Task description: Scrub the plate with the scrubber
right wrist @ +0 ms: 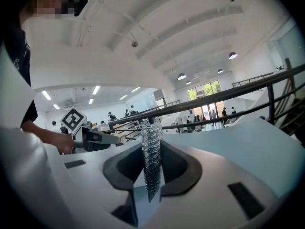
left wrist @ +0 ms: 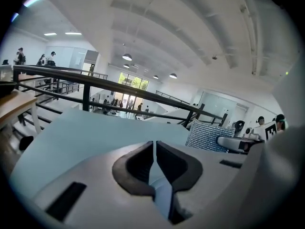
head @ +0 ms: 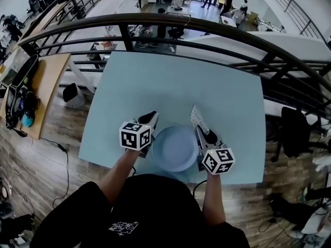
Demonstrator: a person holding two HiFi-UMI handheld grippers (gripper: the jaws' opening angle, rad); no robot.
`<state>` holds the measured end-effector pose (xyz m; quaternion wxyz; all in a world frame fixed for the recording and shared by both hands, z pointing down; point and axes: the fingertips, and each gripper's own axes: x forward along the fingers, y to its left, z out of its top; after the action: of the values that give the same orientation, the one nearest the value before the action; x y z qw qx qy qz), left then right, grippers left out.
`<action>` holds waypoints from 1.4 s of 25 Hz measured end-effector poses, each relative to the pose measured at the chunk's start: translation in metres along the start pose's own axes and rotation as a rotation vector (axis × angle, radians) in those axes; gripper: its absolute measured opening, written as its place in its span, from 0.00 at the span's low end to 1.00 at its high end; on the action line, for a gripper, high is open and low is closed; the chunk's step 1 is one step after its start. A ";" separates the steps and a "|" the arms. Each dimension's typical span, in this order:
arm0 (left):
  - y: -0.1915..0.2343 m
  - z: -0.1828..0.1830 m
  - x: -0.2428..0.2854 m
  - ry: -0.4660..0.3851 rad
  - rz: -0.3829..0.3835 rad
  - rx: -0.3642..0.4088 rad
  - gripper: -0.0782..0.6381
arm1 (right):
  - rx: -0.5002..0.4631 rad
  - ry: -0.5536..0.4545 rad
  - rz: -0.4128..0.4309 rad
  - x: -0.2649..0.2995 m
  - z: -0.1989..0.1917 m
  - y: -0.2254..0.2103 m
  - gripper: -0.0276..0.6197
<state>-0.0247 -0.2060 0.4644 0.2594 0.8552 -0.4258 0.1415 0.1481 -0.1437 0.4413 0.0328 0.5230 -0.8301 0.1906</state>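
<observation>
A pale blue round plate [head: 176, 149] lies near the front edge of the light blue table [head: 155, 81]. My left gripper [head: 151, 119] is at the plate's left rim. In the left gripper view the left gripper [left wrist: 154, 149] has its jaws nearly together, with a pale blue sliver of the plate [left wrist: 159, 194] pinched between the pads. At the plate's right side, my right gripper [head: 200, 130] is shut on a silver mesh scrubber [head: 195, 118], which stands upright. The scrubber [right wrist: 150, 128] sticks up between the jaws of the right gripper [right wrist: 152, 145]. It also shows as the scrubber [left wrist: 206, 136] at the right of the left gripper view.
A dark curved railing [head: 170, 22] runs just past the table's far edge, with a lower floor beyond. A wooden desk [head: 46, 87] with gear stands to the left. A dark chair [head: 292, 130] stands to the right. The table's far half lies bare.
</observation>
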 end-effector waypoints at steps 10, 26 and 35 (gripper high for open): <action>-0.008 0.058 -0.040 -0.182 -0.045 0.064 0.12 | -0.057 -0.117 -0.051 -0.015 0.050 0.025 0.17; -0.026 0.144 -0.080 -0.414 -0.126 0.170 0.12 | -0.165 -0.260 -0.085 -0.024 0.121 0.049 0.17; -0.036 0.175 -0.095 -0.494 -0.142 0.226 0.12 | -0.210 -0.336 -0.086 -0.029 0.159 0.060 0.17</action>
<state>-0.0492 -0.2246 0.2645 0.0600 0.9149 -0.3968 -0.0432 0.1316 -0.1514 0.2695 -0.0436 0.5763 -0.8160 0.0114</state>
